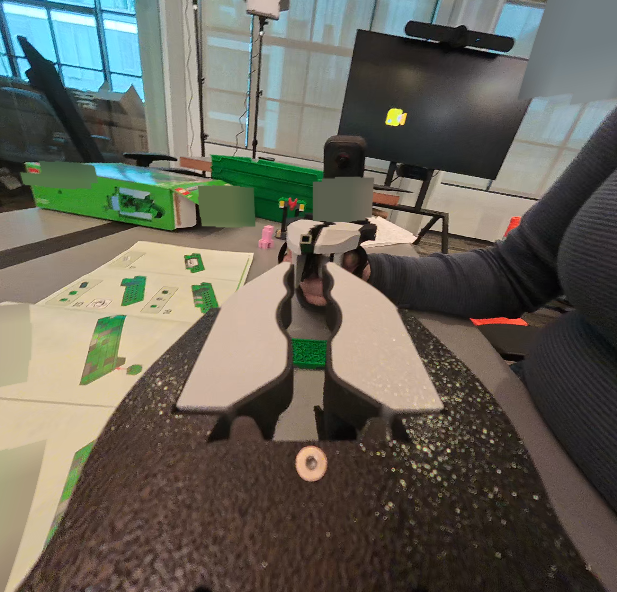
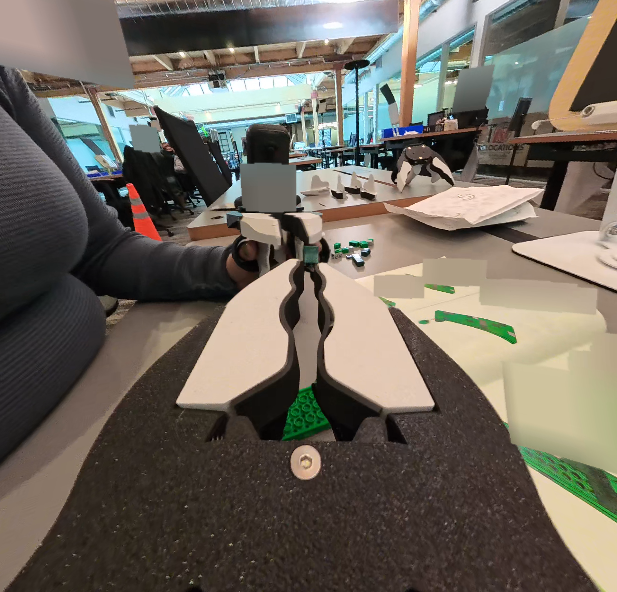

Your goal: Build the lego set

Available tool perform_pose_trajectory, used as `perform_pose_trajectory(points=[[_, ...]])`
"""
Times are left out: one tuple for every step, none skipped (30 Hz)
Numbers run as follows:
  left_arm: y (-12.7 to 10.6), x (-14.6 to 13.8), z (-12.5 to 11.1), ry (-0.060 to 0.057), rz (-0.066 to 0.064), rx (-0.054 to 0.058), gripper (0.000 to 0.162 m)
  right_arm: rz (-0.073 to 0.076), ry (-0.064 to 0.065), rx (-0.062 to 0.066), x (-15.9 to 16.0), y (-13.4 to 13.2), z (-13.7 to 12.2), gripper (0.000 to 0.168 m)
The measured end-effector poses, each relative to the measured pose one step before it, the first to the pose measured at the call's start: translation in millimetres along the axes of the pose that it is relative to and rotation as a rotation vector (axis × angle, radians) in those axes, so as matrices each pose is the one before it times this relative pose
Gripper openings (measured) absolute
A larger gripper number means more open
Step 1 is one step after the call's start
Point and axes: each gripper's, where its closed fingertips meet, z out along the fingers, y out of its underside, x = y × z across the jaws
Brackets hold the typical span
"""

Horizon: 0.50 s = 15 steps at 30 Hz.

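Note:
My two grippers face each other tip to tip above the grey table [image 1: 467, 359]. My right gripper [image 2: 309, 265] is nearly closed on a small dark-green piece [image 2: 311, 254]. The piece also shows in the left wrist view [image 1: 306, 240], in the slit of the right gripper [image 1: 312, 255]. My left gripper [image 1: 309, 269] has a narrow gap between its fingers with nothing in it; it also shows in the right wrist view [image 2: 283, 239]. A green studded plate [image 1: 309, 352] lies on the table under the fingers, and a plate shows likewise in the right wrist view [image 2: 305, 415].
The open instruction booklet [image 1: 133, 309] lies left of my left gripper. Behind it are a green box [image 1: 110, 195], a green tray [image 1: 267, 179] and a pink figure [image 1: 267, 237]. Loose small pieces [image 2: 354, 249] lie past the booklet. A person's sleeve [image 1: 467, 275] reaches in. Spacing between my two grippers at the tips: around 4 centimeters.

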Motion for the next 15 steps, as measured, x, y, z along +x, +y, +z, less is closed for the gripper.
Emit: perform_pose_trajectory(points=[[-0.6,3.29,0.43,0.0142,0.0113,0.0066,0.013,-0.0017,-0.0034,-0.0018,-1.17,0.45,1.16,0.005],[0.04,2.44,1.05,0.0049,0.0124,0.0021,0.013,-0.0004,-0.0124,0.0044,-2.43,-0.26,1.58,0.005],[0.78,1.24,1.37,-0.0023,0.0092,-0.0036,0.013,0.0029,-0.0164,0.0008,-2.41,0.19,1.74,0.005],[0.8,0.47,1.26,-0.004,0.0032,-0.0042,0.013,0.0052,-0.014,-0.0001,-1.66,0.31,1.4,0.005],[0.43,0.56,1.11,0.0004,-0.0022,-0.0018,0.014,0.0053,-0.0098,0.0057,-0.74,-0.58,0.95,0.005],[0.22,0.3,0.72,0.0022,-0.0053,-0.0006,0.015,0.007,-0.0045,0.0096,0.08,-0.89,0.65,0.005],[0.22,-0.25,0.48,0.0002,-0.0054,-0.001,0.016,0.0067,-0.0025,0.0079,0.12,-0.76,0.37,0.005],[0.08,-0.3,0.15,-0.0007,-0.0038,-0.0002,0.017,0.0006,-0.002,0.0021,-0.35,-0.14,0.35,0.005],[-0.23,-0.26,0.06,-0.001,-0.0032,0.002,0.017,-0.0051,0.0002,0.0002,-0.74,0.08,0.51,0.005],[-0.27,-0.18,-0.01,-0.0009,-0.0036,0.003,0.017,-0.0072,0.0017,-0.0003,-0.95,0.25,0.76,0.005],[-0.14,0.02,0.22,-0.0001,-0.0035,0.0024,0.017,-0.0074,-0.004,-0.0043,-1.56,0.75,1.27,0.005],[-0.07,0.02,0.45,-0.0008,-0.003,0.0015,0.019,-0.0034,-0.0086,-0.0089,-1.83,1.15,1.57,0.005],[0.03,0.03,0.53,-0.0019,-0.0018,0.0012,0.022,-0.0007,-0.0101,-0.0081,-1.99,0.81,1.83,0.005],[0.19,0.73,0.72,0.0014,0.0006,0.0,0.022,-0.0006,-0.008,-0.0026,-1.65,0.24,1.89,0.005],[0.33,1.06,0.6,0.0047,0.0022,-0.0019,0.022,-0.001,-0.0062,0.0005,-1.33,-0.12,1.7,0.005]])
